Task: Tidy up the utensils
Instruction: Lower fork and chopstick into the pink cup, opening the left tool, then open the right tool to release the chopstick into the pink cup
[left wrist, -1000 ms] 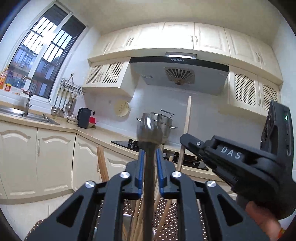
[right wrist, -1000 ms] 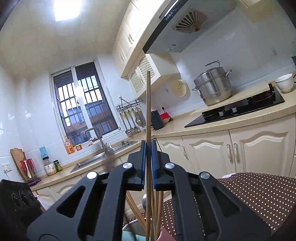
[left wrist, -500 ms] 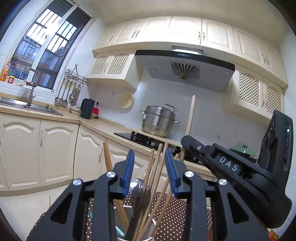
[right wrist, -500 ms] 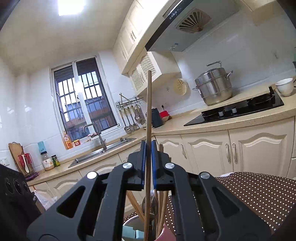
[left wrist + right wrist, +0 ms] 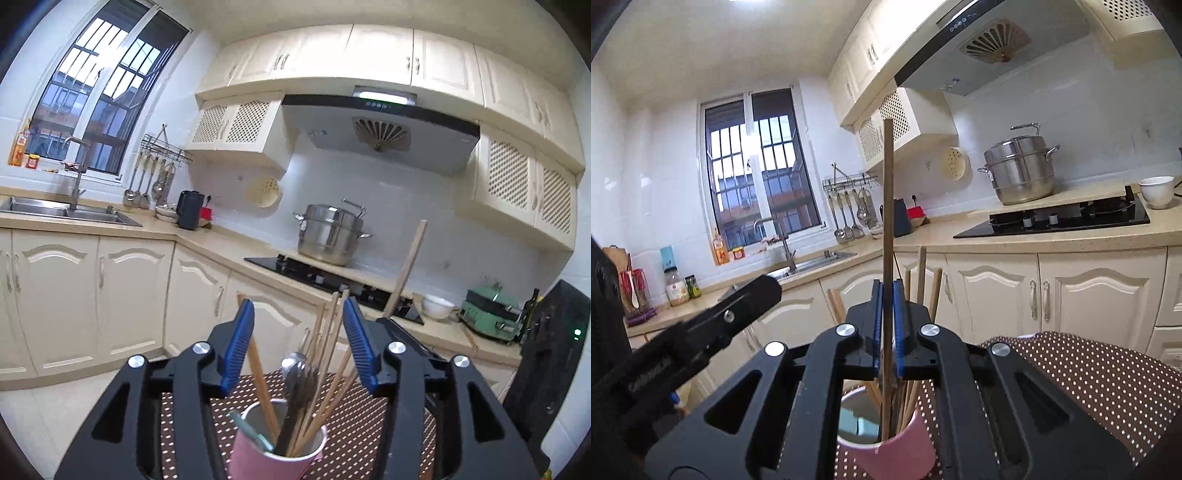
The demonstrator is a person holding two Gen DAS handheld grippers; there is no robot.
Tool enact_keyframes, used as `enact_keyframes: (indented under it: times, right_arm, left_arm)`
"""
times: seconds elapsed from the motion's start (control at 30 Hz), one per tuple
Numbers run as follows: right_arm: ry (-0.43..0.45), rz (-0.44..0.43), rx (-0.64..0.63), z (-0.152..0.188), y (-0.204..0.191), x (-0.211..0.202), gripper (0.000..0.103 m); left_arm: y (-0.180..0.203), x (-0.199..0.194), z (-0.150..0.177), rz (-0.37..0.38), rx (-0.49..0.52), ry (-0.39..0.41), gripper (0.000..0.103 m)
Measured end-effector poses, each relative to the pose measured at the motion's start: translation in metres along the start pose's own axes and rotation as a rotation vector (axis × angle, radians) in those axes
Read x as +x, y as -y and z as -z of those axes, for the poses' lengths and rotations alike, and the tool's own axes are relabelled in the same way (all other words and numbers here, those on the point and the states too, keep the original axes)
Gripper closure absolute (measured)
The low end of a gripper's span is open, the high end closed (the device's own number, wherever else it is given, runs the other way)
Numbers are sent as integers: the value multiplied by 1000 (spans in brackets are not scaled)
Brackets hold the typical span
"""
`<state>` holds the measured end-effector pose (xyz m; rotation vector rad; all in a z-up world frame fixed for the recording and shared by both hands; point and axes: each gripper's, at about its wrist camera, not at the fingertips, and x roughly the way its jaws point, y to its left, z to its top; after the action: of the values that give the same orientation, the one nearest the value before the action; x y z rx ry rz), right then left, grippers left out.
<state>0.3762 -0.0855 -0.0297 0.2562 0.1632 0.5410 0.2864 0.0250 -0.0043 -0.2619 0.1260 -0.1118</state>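
Note:
A pink cup (image 5: pixel 273 461) stands on the dotted cloth and holds several wooden chopsticks and a metal spoon (image 5: pixel 295 373). My left gripper (image 5: pixel 300 347) hovers just above it; its jaws are opening and nothing is pressed between the blue pads. In the right wrist view my right gripper (image 5: pixel 887 325) is shut on one upright wooden chopstick (image 5: pixel 887 221), whose lower end dips into the pink cup (image 5: pixel 897 454). That same chopstick (image 5: pixel 406 266) shows tilted at the right of the left wrist view. The left gripper (image 5: pixel 738 310) sits at the left of the right wrist view.
The cup stands on a brown polka-dot tablecloth (image 5: pixel 1071 369). Behind it are cream cabinets, a black hob (image 5: pixel 1052 221) with a steel pot (image 5: pixel 1019 173), a white bowl (image 5: pixel 1156 190) and a sink (image 5: pixel 62 212) under the window.
The left gripper let go of the metal spoon, which now stands in the cup, then opened wider and drew up and back. The right gripper brought its chopstick down into the cup.

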Motion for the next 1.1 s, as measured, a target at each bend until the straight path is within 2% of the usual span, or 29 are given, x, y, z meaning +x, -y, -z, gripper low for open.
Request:
enact_keyframes:
  times: [0.13, 0.33, 0.43, 0.5, 0.53, 0.57, 0.6, 0.63, 0.73, 0.87, 1.1]
  right_arm:
    - [-35, 0, -22, 6, -7, -4, 97]
    - [-100, 14, -42, 15, -16, -3, 96]
    - [-123, 21, -30, 18, -17, -6, 95]
    - [-131, 29, -31, 18, -20, -8, 91]
    - [-134, 32, -31, 19, -22, -10, 82]
    - [-136, 32, -30, 18, -22, -12, 66]
    - [-137, 33, -28, 18, -24, -15, 56]
    - [-134, 32, -29, 18, -26, -18, 51]
    - [-144, 35, -31, 17, -30, -23, 51]
    - [-149, 37, -31, 15, -37, -32, 44]
    - [-166, 63, -44, 9, -47, -52, 44]
  left_arm:
    - [-2, -7, -3, -37, 16, -35, 48]
    - [-4, -13, -6, -72, 60, -99, 47]
    - [-6, -19, -6, -90, 77, -115, 43]
    - [-8, -23, -7, -95, 79, -128, 42]
    - [-9, -26, -7, -95, 81, -132, 42]
    - [-9, -28, -7, -98, 86, -137, 42]
    - [-10, -31, -7, -104, 91, -141, 41]
    - [-10, -34, -8, -111, 100, -145, 41]
    - [-11, -42, -10, -126, 111, -151, 41]
    - [-12, -56, -14, -134, 119, -165, 40]
    - [-12, -80, -17, -153, 136, -188, 37]
